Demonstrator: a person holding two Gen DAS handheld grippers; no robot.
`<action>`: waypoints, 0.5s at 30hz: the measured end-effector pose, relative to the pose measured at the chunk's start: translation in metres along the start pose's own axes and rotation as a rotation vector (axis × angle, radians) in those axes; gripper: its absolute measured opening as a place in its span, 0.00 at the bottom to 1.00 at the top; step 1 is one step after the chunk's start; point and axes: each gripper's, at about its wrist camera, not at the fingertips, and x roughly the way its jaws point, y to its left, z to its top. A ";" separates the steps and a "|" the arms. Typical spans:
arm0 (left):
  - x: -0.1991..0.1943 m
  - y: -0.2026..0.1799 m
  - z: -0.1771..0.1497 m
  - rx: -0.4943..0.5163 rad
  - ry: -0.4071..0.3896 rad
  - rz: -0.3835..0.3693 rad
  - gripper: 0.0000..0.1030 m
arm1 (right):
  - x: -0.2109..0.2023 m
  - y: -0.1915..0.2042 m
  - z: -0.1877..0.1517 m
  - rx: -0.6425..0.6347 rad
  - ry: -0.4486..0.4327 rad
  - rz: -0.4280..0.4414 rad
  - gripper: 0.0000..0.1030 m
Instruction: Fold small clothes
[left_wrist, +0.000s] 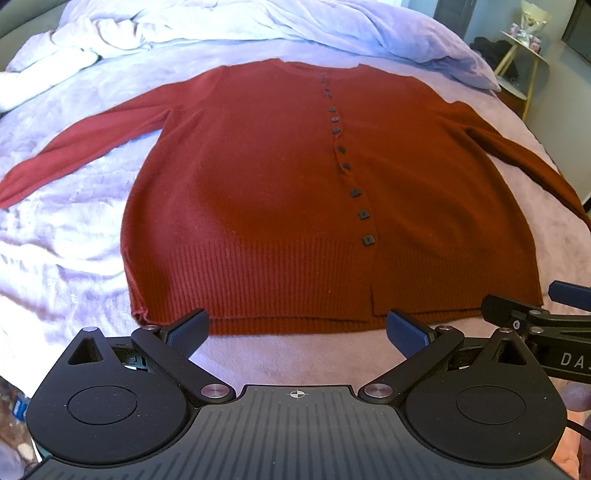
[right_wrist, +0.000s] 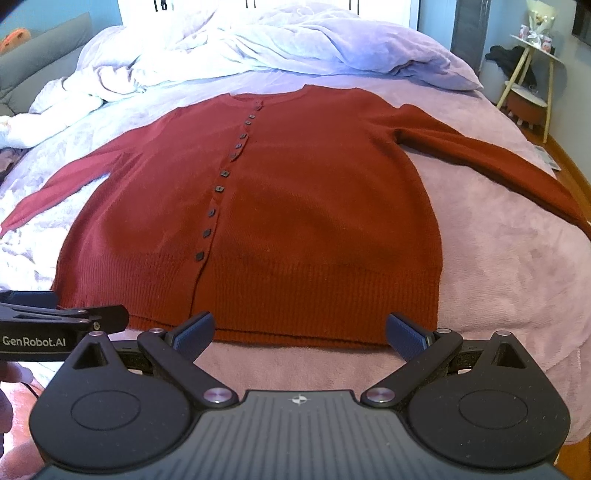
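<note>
A dark red buttoned cardigan (left_wrist: 258, 192) lies flat and face up on the lilac bed cover (left_wrist: 66, 229), both sleeves spread out to the sides. It also shows in the right wrist view (right_wrist: 314, 206). My left gripper (left_wrist: 297, 328) is open and empty, just short of the ribbed hem near the button line. My right gripper (right_wrist: 300, 332) is open and empty, just short of the hem's right half. Each gripper shows at the edge of the other's view.
A crumpled pale duvet (right_wrist: 229, 48) is piled at the head of the bed. A small side table (right_wrist: 532, 74) with items stands at the right beyond the bed edge. A grey sofa (right_wrist: 40, 55) is at the far left.
</note>
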 end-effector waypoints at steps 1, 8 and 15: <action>0.000 0.000 0.000 0.000 0.002 0.000 1.00 | 0.000 -0.001 -0.001 0.004 -0.002 0.004 0.96; 0.003 -0.003 0.002 0.005 0.011 0.005 1.00 | 0.003 -0.004 0.001 0.027 -0.012 0.009 0.96; 0.010 -0.005 0.004 0.013 0.030 0.005 1.00 | 0.009 -0.010 0.000 0.043 -0.003 0.047 0.96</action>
